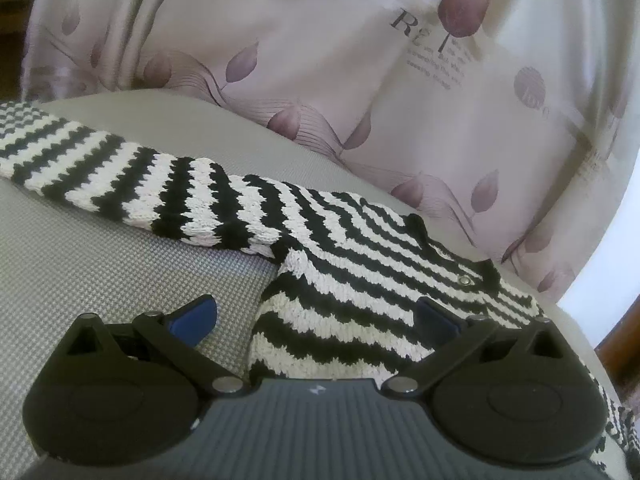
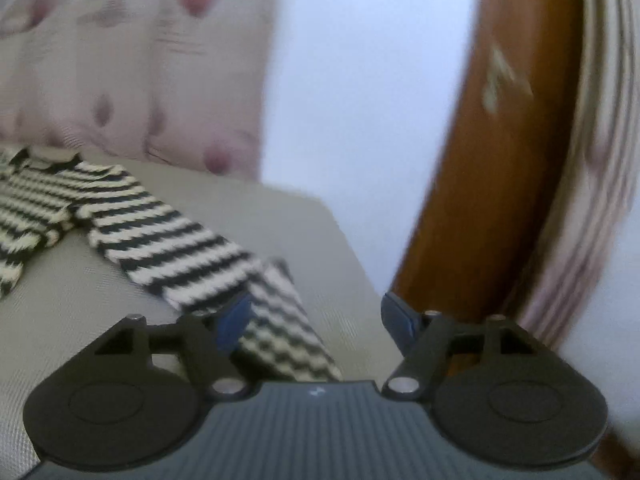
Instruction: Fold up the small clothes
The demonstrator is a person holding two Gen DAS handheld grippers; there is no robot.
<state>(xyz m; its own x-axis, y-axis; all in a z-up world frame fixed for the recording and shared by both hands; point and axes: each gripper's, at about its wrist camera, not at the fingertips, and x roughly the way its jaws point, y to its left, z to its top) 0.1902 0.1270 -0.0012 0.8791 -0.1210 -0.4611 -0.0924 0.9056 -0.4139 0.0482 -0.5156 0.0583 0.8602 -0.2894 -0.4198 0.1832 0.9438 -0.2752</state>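
While the striped sweater (image 1: 224, 200) lies spread on the grey cushion (image 1: 80, 248), body flat and both sleeves stretched out, the fold looks barely begun: a judgement from how open the garment lies.

Seen from the left wrist camera, the left gripper (image 1: 316, 316) hangs low over the sweater's side edge with its fingers spread wide and nothing pinched. Its blue fingertip at nine o'clock (image 1: 196, 318) sits over bare cushion; the one at three o'clock sits over the knit body. So the hem edge runs between them, from about six o'clock up to twelve. One sleeve reaches away toward ten o'clock. The snap at the neckline (image 1: 465, 280) lies at about two o'clock, with the flowered curtain (image 1: 360, 60) behind.

From the right wrist camera, which is blurred, the right gripper (image 2: 316, 318) is also spread and holds nothing. The other sleeve's cuff (image 2: 280, 312) lies just inside the fingertip at nine o'clock, seemingly touching it, while the fingertip at three o'clock stands over cushion near the wooden frame (image 2: 480, 160).

Likely next: close the right fingers on that cuff, then carry the sleeve toward ten o'clock across the body. The knit is thick and limp, so a shallow pinch could slip.
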